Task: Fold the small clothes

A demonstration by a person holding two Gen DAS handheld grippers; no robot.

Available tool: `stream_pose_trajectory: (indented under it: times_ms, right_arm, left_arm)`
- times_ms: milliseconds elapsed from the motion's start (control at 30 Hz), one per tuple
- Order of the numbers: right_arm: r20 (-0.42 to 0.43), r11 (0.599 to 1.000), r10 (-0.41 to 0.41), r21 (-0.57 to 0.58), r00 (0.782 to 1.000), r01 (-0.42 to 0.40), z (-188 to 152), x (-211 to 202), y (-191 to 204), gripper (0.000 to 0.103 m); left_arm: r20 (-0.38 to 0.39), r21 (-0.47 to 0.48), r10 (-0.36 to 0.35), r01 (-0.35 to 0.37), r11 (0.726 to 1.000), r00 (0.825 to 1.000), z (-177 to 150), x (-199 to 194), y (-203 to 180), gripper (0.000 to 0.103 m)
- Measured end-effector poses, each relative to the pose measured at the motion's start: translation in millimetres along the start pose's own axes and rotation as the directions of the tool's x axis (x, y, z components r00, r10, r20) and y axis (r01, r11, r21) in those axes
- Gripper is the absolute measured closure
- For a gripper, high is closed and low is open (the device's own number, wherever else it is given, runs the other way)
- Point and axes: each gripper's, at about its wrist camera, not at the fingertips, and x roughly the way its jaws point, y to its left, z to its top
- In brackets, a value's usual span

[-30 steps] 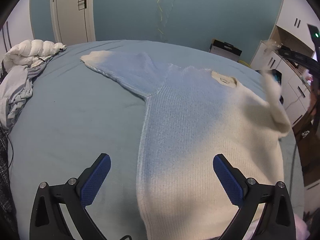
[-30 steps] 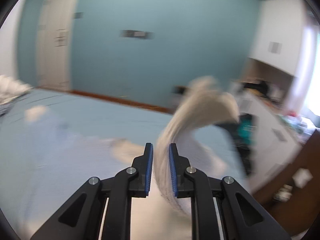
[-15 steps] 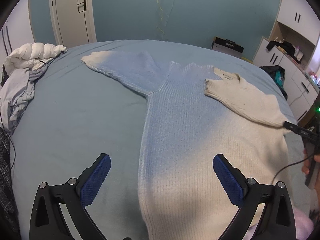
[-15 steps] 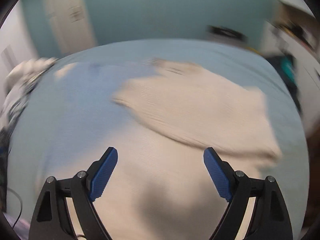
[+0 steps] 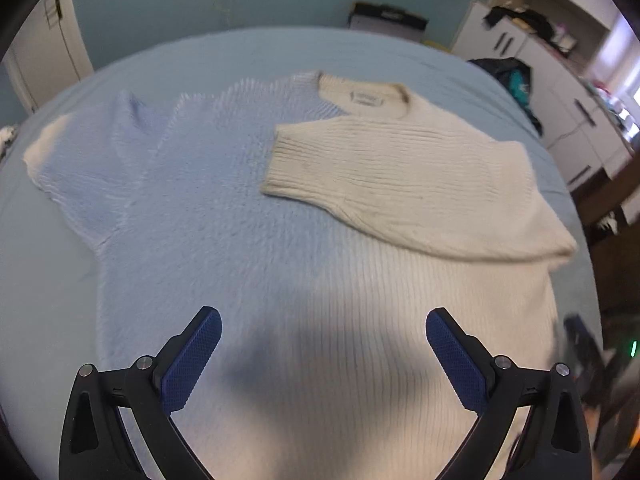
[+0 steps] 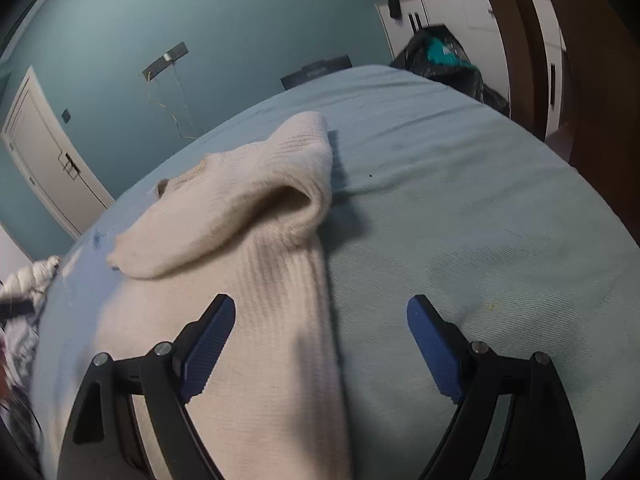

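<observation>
Sweater flat mid-bed, right sleeve folded across chest; hem cut off by the frame's lower edge. Left hand-held gripper spread, empty, above body. Right hand-held gripper spread over sweater's right edge, nothing between pads. Bare bed beyond that edge.

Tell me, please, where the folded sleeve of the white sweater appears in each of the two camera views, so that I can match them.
Left wrist view: the folded sleeve lies across the sweater's chest, right of centre, its cuff pointing left.
Right wrist view: the folded sleeve sits left of centre, above the left blue pad, its cuff at lower left.
Shared landmark: the black bag beyond the bed.
</observation>
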Motion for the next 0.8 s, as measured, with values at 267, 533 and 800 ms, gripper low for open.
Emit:
stream_pose_trajectory:
  times_ms: [267,533,800]
  right_arm:
    - [0.094,0.999,0.029,-0.033,0.995,-0.026,-12.2,-3.0,1.7,0.017]
    - [0.093,1.000,0.013,-0.027,0.996,-0.010,-20.1,3.5,5.9,0.017]
    - [0.083,1.000,0.017,-0.008,0.996,-0.017,-21.2,9.4,0.2,0.017]
  left_arm:
    - [-0.110,-0.448,-0.147,0.084,0.890,0.983,58.0,85.4,54.7,0.001]
    - [-0.173,-0.369,-0.032,-0.034,0.929,0.984,80.9,113.8,37.8,0.055]
    - [-0.001,-0.237,-0.022,0.021,0.971,1.000,79.1,27.0,12.8,0.093]
